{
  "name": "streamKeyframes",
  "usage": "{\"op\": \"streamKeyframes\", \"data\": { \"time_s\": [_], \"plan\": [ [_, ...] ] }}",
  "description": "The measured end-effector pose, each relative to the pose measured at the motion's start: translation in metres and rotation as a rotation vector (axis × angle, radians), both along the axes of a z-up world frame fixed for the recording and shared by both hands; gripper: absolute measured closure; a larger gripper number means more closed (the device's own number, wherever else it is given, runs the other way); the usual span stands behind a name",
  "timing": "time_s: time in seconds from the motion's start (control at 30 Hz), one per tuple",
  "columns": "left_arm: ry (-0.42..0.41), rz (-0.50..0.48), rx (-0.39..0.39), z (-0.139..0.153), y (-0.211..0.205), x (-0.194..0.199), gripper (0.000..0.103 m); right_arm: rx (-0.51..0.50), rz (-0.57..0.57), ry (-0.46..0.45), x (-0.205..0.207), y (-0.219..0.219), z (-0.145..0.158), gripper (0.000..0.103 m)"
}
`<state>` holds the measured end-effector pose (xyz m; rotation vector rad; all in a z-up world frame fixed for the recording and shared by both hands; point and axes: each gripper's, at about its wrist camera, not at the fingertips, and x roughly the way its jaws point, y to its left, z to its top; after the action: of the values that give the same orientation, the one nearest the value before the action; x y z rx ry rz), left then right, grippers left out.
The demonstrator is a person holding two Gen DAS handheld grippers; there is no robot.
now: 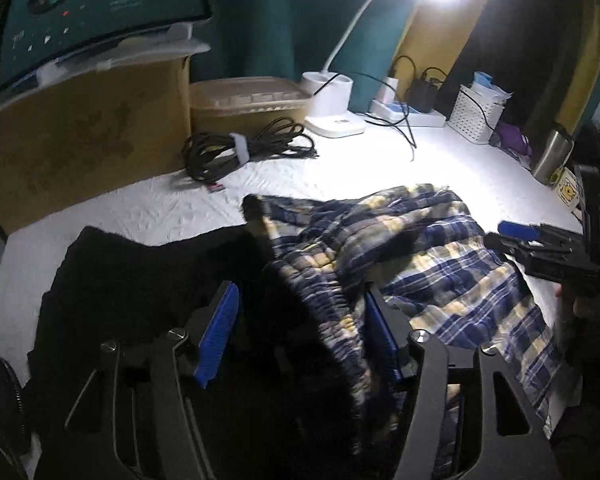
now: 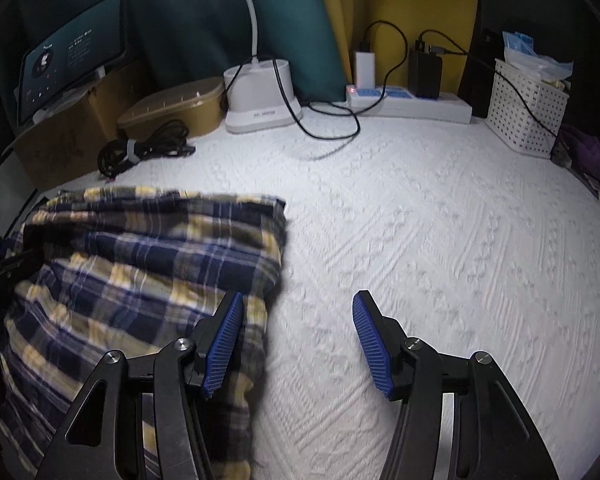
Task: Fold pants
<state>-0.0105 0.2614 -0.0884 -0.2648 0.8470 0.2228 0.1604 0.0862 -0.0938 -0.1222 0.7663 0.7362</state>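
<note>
Plaid pants [image 1: 440,264] in navy, yellow and white lie crumpled on the white textured cover [image 2: 420,240]. In the left wrist view a raised ridge of their gathered waistband runs between the fingers of my left gripper [image 1: 300,336]. The jaws stand wide apart; the cloth lies against the right pad [image 1: 380,336] and clear of the left one. My right gripper [image 2: 298,344] is open at the pants' [image 2: 140,264] right edge. Its left finger [image 2: 224,344] is over the plaid hem, and only bare cover lies between the pads. It also shows at the right [image 1: 512,236].
A black garment [image 1: 120,272] lies left of the pants. Along the back stand a cardboard box [image 1: 88,132] with a tablet, a brown container [image 2: 172,108], a coiled cable [image 1: 244,148], a lamp base [image 2: 260,96], a power strip [image 2: 412,104] and a white basket [image 2: 528,112]. A steel tumbler [image 1: 552,152] stands far right.
</note>
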Motion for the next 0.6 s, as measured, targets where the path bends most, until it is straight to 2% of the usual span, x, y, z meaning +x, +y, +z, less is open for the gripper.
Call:
{"op": "streamKeyframes", "data": {
  "time_s": [0.1,0.23,0.3,0.43,0.6],
  "plan": [
    [-0.007,0.003,-0.01,0.0,0.002,-0.001,0.038,-0.005,-0.005,0.008,-0.003,-0.004,-0.006,0.044],
    [-0.08,-0.033,-0.049,0.017,-0.009,-0.009,0.038,0.008,-0.021,0.0,-0.01,-0.012,-0.002,0.044],
    [-0.093,-0.053,-0.024,0.024,-0.021,-0.013,0.038,0.014,-0.024,-0.009,-0.015,-0.015,0.0,0.044],
    [-0.075,-0.072,-0.003,0.024,-0.035,-0.017,0.038,0.017,-0.014,-0.017,-0.028,-0.019,0.001,0.044],
    [-0.027,-0.059,0.004,0.009,-0.042,-0.025,0.038,0.002,0.0,-0.015,-0.042,-0.023,-0.008,0.044]
  ]
}}
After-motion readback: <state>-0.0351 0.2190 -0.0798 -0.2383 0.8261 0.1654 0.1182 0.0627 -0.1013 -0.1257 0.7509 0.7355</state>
